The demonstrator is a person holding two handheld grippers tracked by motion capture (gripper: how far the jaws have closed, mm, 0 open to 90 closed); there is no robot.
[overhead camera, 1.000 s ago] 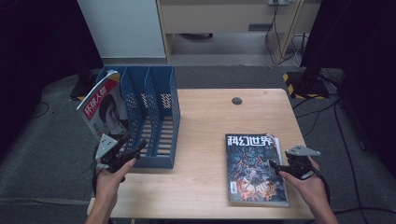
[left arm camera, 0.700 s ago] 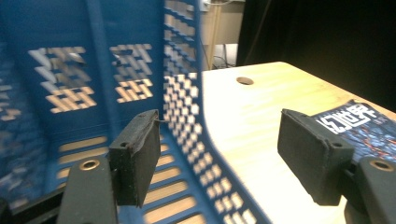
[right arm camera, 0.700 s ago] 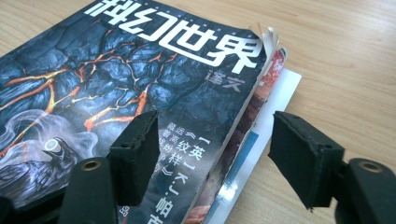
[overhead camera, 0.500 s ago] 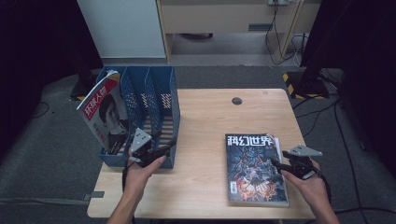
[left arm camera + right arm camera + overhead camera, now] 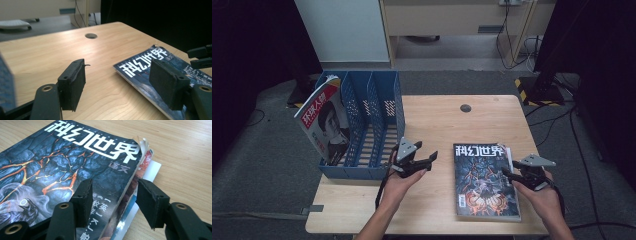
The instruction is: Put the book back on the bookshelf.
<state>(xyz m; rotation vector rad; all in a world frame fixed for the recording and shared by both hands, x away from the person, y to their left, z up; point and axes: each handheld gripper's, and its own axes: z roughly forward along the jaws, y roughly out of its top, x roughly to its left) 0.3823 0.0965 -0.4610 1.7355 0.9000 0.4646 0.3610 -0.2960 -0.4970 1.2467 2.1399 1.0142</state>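
Straddling magazine's (image 5: 75,170) edge, right tool (image 5: 113,200)

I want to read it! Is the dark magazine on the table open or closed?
Closed. The dark magazine lies flat on the table, front cover up with its full title showing; only a top corner curls.

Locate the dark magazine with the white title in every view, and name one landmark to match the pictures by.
High view: the dark magazine lies flat at the table's right front, beside the right gripper.
Left gripper view: at right, white title facing the camera, partly behind the right-hand jaw.
Right gripper view: left and centre, its right edge between the open jaws.
Shared landmark: the white title characters on its cover.
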